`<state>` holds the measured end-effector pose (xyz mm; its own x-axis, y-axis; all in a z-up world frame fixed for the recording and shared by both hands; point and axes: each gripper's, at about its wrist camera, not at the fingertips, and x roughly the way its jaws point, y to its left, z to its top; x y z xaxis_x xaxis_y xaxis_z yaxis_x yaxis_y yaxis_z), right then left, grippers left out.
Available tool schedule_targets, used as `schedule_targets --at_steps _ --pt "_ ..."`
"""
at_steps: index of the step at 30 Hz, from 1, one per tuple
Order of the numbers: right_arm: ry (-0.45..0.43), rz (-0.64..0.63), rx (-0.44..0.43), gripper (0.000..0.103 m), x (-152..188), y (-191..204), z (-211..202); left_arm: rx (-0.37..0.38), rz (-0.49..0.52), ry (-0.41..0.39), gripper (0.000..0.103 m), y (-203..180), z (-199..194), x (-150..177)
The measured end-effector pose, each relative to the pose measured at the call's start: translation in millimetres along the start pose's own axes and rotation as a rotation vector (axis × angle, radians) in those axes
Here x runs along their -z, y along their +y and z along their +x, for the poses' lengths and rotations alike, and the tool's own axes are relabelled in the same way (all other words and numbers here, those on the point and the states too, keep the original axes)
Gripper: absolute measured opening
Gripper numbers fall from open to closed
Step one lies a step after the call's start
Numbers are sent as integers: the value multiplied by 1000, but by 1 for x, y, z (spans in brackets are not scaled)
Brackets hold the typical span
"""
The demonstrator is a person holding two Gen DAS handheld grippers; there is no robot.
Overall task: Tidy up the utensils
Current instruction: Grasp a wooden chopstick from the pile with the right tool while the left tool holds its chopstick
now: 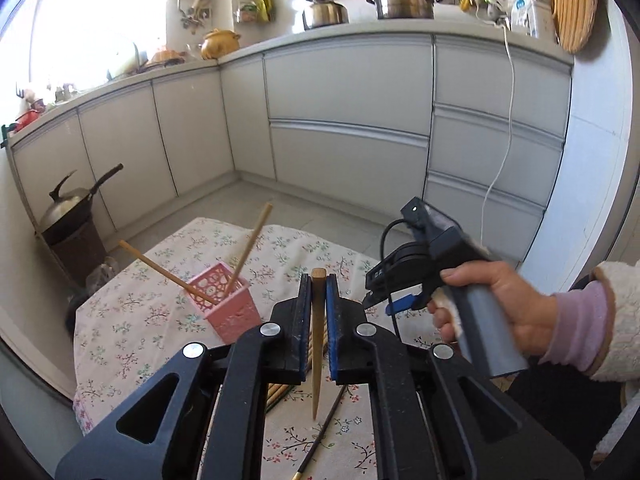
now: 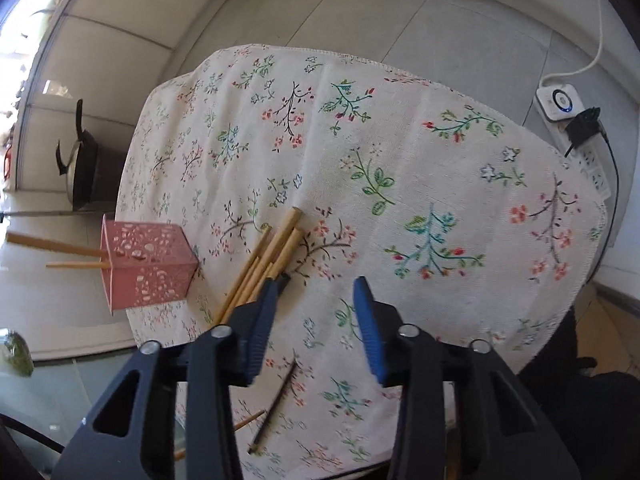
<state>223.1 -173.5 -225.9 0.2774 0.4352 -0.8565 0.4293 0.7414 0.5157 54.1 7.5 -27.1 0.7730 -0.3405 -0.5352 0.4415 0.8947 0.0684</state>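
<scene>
**Left claw has one chopstick, right claw over the loose pile**

Left claw (image 1: 319, 292): blue ribbed pads clamped on a tapered light-wood chopstick (image 1: 317, 344), square butt up at 12 o'clock, thin tip hanging down toward 6. Gripped near the thick end, probably so the point goes into the holder first.

Target is likely the pink perforated plastic square holder (image 1: 230, 306), at 10 o'clock from the left claw, standing on the counter's floral cloth (image 1: 120, 320). Two plain wooden chopsticks (image 1: 250, 246) already lean in it, splayed apart; the box is wide, so nothing stands straight.

Right claw (image 2: 316, 286): fingers apart, nothing between the pads, pointing down at the cloth. Person's hand (image 1: 492, 304) wraps its grey handle.

Remaining stock: bundle of pale wooden chopsticks (image 2: 276, 248) lying roughly parallel at 10–11 o'clock of the right claw, the left pad just at their near ends. One dark thin stick (image 2: 280, 400) lies separately at 6 o'clock.

Sticks are smooth and slim; the soft, wrinkled cloth may make a flat pick fiddly. The holder looks light and could tip if nudged.
</scene>
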Motion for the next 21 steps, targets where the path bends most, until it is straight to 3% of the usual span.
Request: schedule_targets --at_steps 3,6,13,21 --pt "-6 11 33 19 -1 13 11 1 -13 -43 7 7 -15 0" --pt "-2 26 56 15 -2 22 24 1 -51 -99 7 17 -31 -2" --pt "-5 89 68 13 -11 23 48 1 -106 -180 7 34 -54 -6" --pt "-23 39 79 13 -14 34 55 -5 -124 -177 7 37 -52 -7"
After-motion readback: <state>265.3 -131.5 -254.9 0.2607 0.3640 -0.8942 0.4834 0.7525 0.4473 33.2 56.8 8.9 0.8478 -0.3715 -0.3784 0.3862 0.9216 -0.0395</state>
